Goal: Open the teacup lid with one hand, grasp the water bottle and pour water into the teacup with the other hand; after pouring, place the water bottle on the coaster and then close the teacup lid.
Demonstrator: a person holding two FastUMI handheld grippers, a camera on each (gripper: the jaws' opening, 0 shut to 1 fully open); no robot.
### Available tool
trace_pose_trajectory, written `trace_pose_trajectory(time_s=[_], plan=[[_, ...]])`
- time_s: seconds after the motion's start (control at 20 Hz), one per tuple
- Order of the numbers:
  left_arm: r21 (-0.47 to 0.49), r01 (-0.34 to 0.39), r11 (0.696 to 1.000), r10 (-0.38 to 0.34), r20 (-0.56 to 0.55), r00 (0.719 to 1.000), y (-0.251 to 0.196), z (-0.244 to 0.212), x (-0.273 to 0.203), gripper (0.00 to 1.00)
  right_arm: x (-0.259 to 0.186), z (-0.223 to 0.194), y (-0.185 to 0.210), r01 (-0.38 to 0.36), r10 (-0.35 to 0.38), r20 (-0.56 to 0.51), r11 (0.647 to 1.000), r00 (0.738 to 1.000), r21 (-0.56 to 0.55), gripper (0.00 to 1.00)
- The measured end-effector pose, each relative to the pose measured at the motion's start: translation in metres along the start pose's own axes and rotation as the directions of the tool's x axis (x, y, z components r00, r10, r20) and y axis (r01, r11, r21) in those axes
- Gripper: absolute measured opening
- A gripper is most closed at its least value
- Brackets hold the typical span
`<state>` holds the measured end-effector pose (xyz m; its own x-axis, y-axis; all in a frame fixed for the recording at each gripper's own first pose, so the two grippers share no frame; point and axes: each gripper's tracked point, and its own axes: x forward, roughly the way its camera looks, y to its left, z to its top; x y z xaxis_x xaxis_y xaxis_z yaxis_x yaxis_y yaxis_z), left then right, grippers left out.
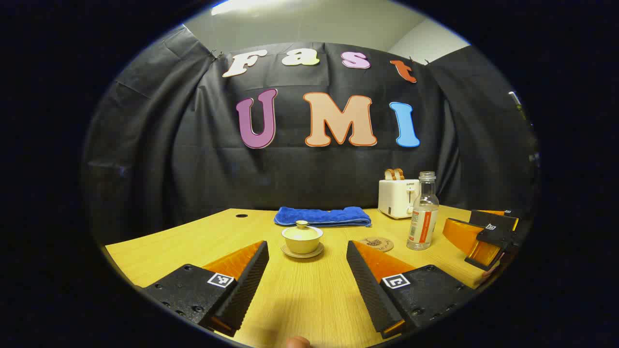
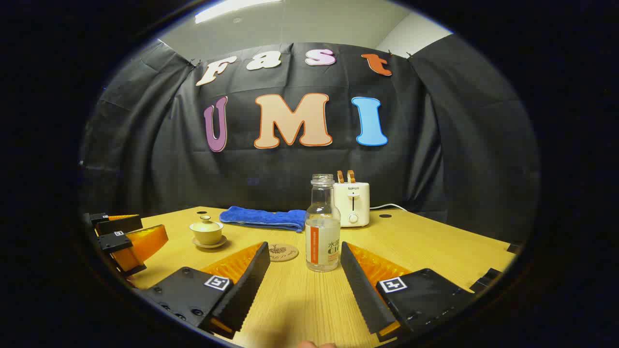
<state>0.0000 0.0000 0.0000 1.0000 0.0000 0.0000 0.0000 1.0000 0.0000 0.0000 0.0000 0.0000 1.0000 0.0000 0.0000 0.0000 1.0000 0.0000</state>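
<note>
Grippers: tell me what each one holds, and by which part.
Nothing is held. The left gripper is open, lined up with the lidded teacup; the right gripper is open, facing the bottle. Neither touches anything.

left: faces teacup (image 1: 302, 239) | right: faces water bottle (image 2: 322, 224) | shared: table (image 1: 300, 295)

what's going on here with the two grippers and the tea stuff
A person holds two grippers above a wooden table, both with jaws open and holding nothing. The left gripper faces the teacup, its lid still on. The right gripper faces the uncapped water bottle, which stands beside the empty coaster. Nothing has been grasped yet.
</note>
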Motion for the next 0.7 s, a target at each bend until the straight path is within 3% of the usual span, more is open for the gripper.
trace_pose_trajectory(time_s=[0.1,0.15,0.35,0.55,0.7], plan=[[0.001,0.001,1.000,-0.001,-0.003,1.000,-0.0003,-0.0006,0.0003,0.95,-0.0003,-0.0001,0.0003,0.000,0.000,0.002,1.000,1.000,0.000,0.95],[0.001,0.003,1.000,-0.003,-0.003,1.000,-0.0005,0.0000,0.0003,0.95,0.0001,-0.0004,-0.0001,0.000,0.000,0.001,1.000,1.000,0.000,1.00],[0.001,0.008,1.000,-0.008,-0.004,1.000,-0.0009,0.0003,0.0004,0.95,0.0002,-0.0008,-0.0004,0.001,-0.001,0.002,1.000,1.000,-0.001,0.95],[0.000,0.009,1.000,-0.009,-0.001,1.000,-0.0002,0.0006,-0.0002,0.95,0.0002,-0.0007,-0.0006,0.004,-0.004,0.003,1.000,1.000,-0.001,1.00],[0.001,0.011,1.000,-0.011,-0.002,1.000,-0.0006,-0.0007,0.0006,0.95,0.0002,-0.0006,-0.0003,0.003,-0.003,0.003,1.000,1.000,-0.001,0.92]])
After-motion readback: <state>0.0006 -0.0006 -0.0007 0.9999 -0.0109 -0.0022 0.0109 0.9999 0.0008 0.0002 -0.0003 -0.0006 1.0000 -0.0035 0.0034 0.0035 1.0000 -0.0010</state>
